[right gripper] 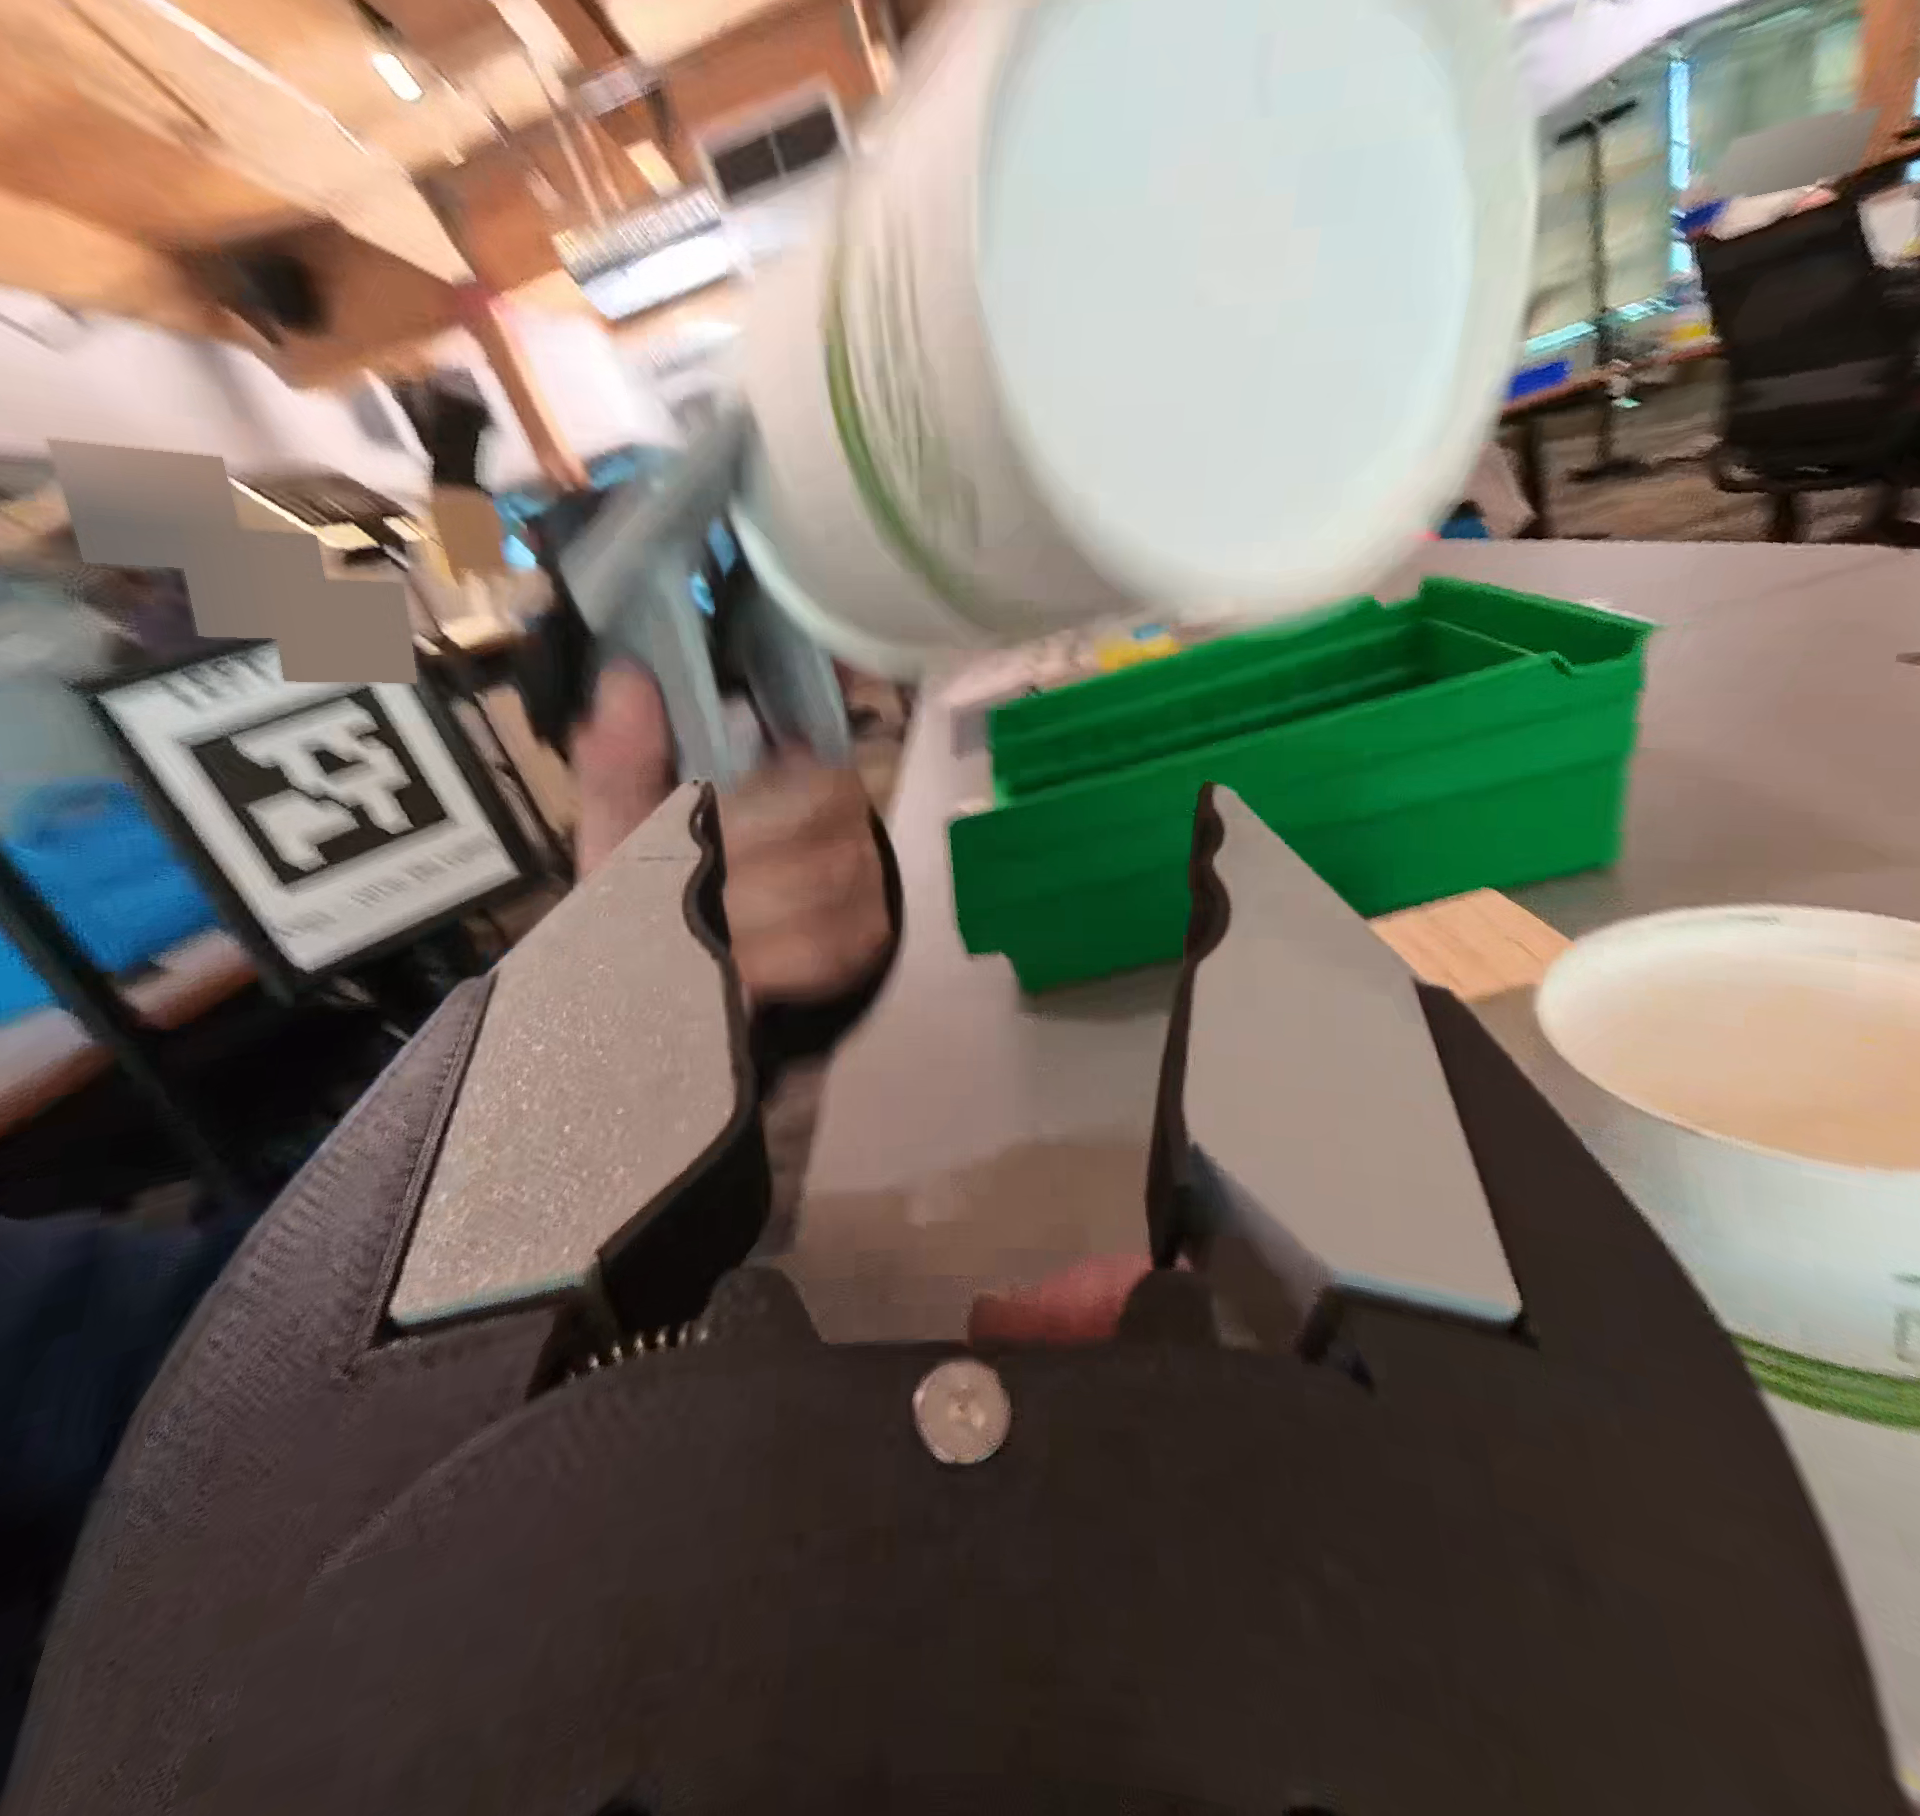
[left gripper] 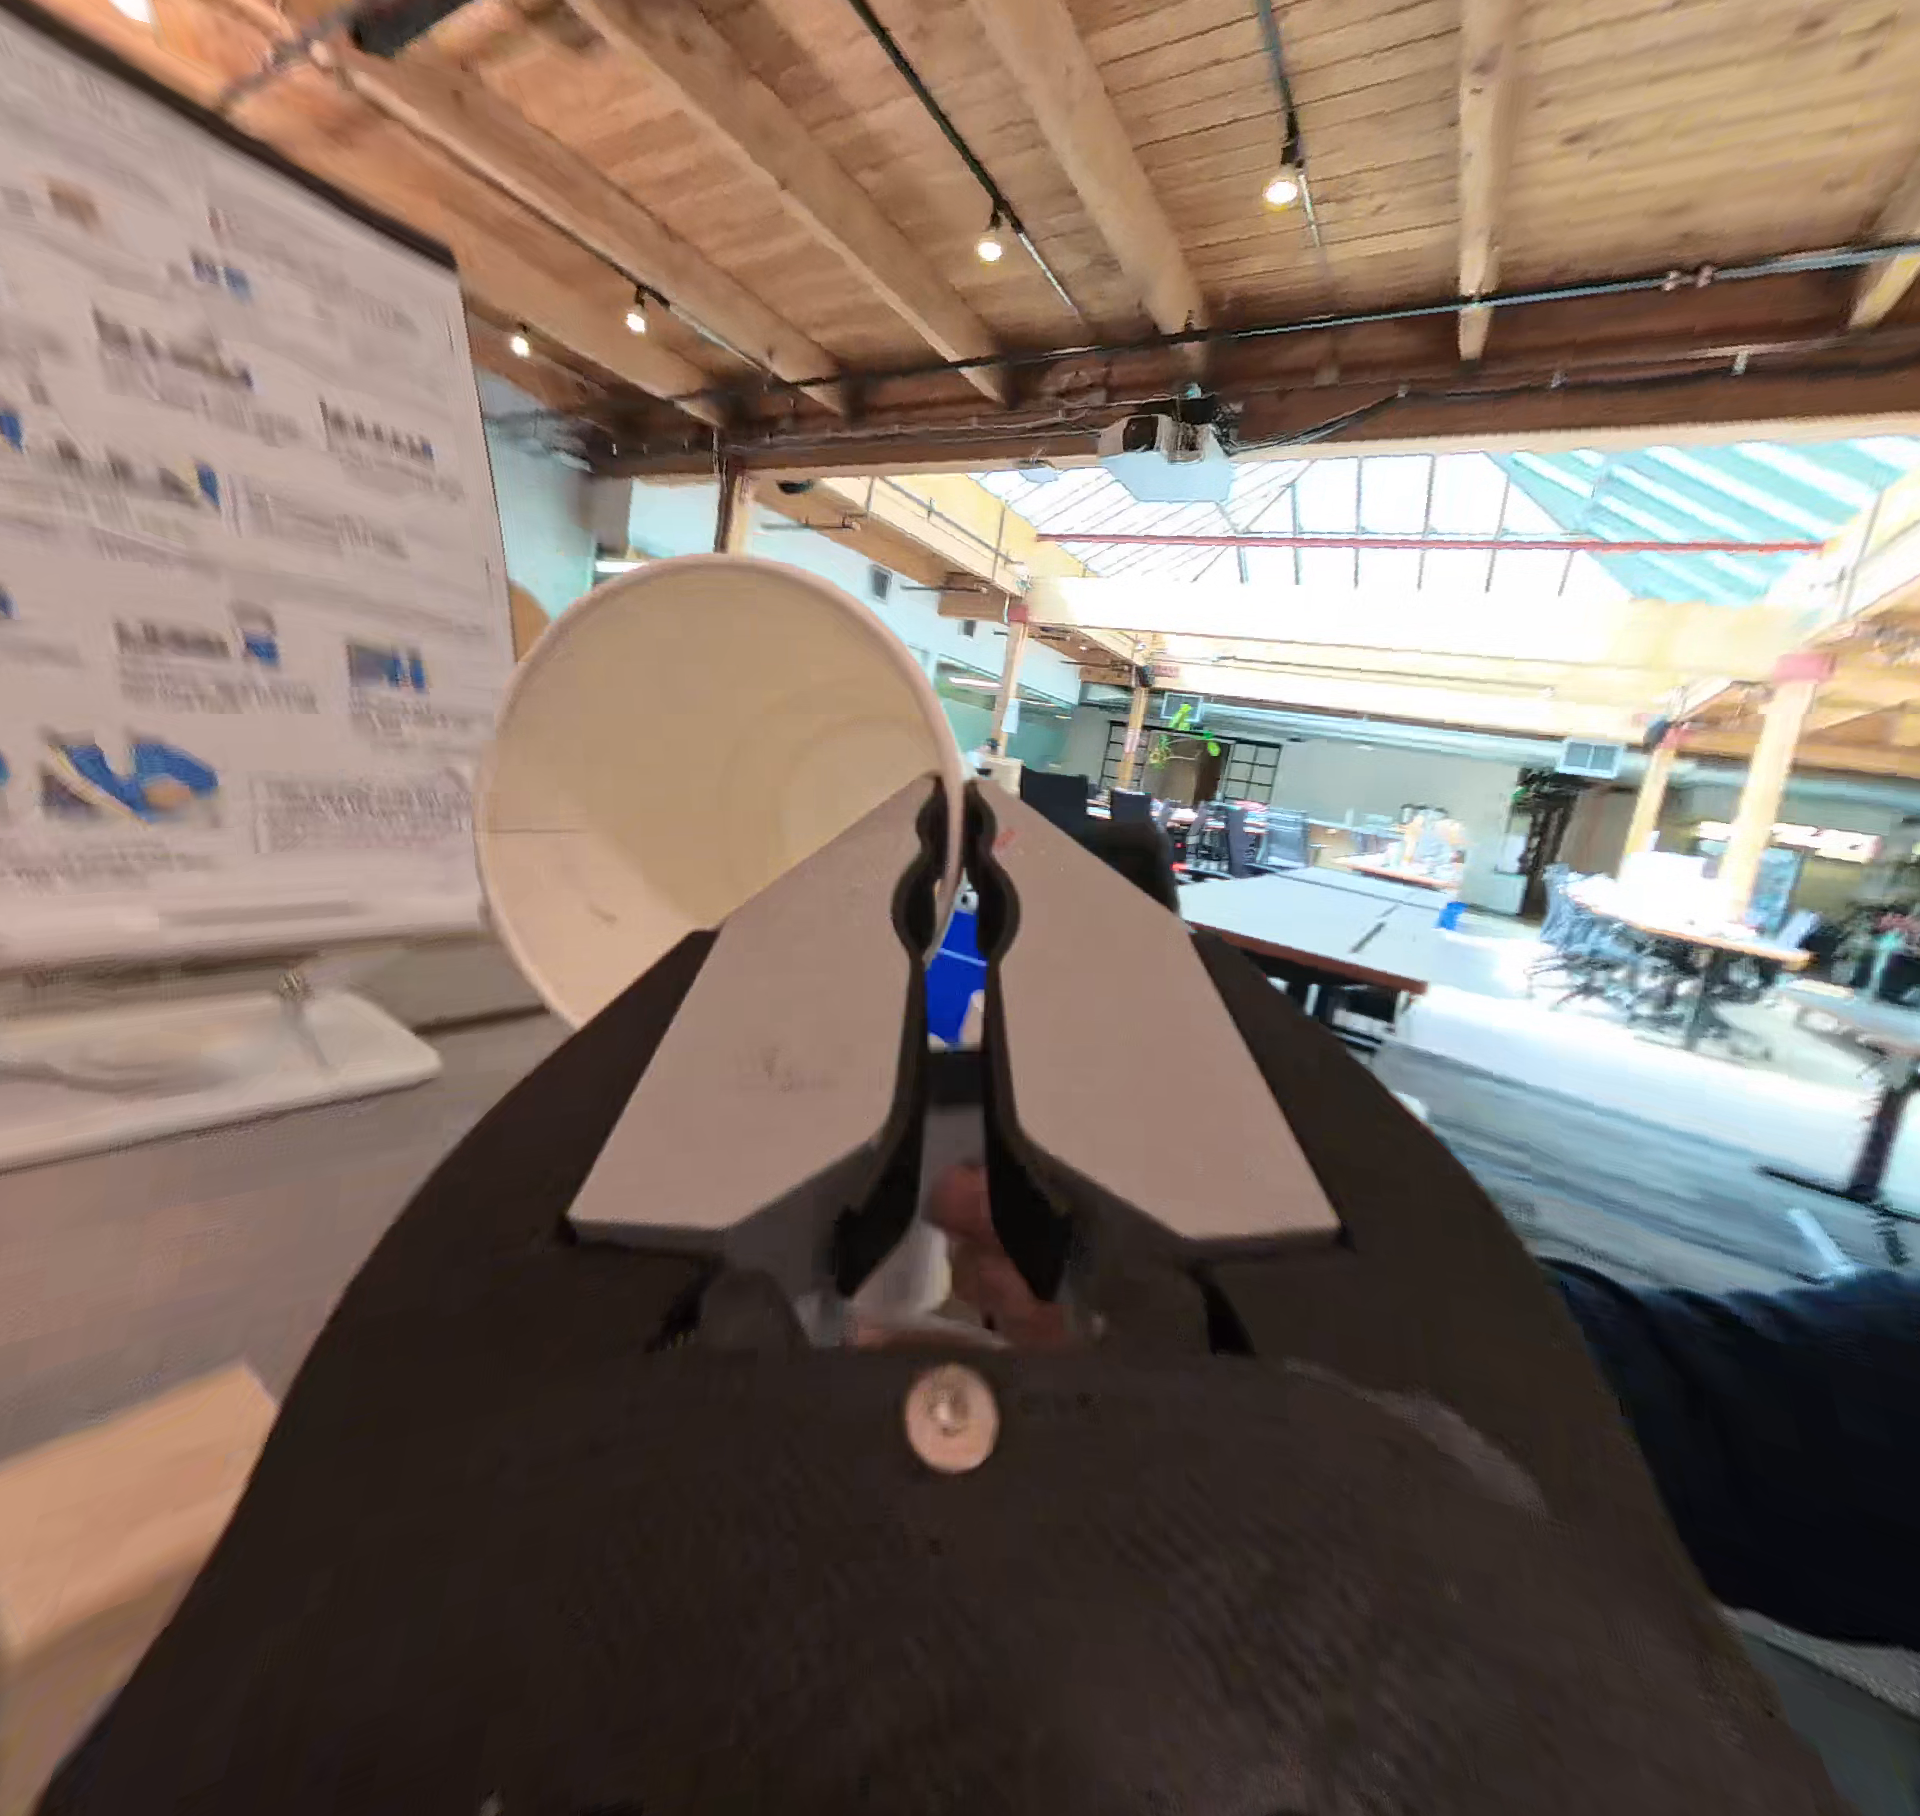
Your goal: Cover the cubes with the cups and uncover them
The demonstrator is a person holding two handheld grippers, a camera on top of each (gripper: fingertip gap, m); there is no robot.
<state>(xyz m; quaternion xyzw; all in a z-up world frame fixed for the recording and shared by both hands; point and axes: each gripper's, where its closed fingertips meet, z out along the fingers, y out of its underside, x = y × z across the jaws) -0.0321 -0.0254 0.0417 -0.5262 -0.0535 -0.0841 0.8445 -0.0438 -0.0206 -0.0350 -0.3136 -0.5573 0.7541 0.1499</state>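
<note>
The left gripper [left gripper: 954,810] is pinching the rim of a white paper cup [left gripper: 686,769] between closed fingers, holding it tipped in the air above the green bin [right gripper: 1351,779]. The right gripper [right gripper: 951,852] is hovering with fingers wide apart and bare. A second paper cup [right gripper: 1745,1122] is standing mouth-up on the worktop [right gripper: 1766,727], right of the bin.

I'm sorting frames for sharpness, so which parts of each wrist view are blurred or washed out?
Left wrist view: the poster board smears with motion, the skylights blow out, the cup stays fairly crisp. Right wrist view: the lifted cup and left gripper streak; the green bin is softer.
</note>
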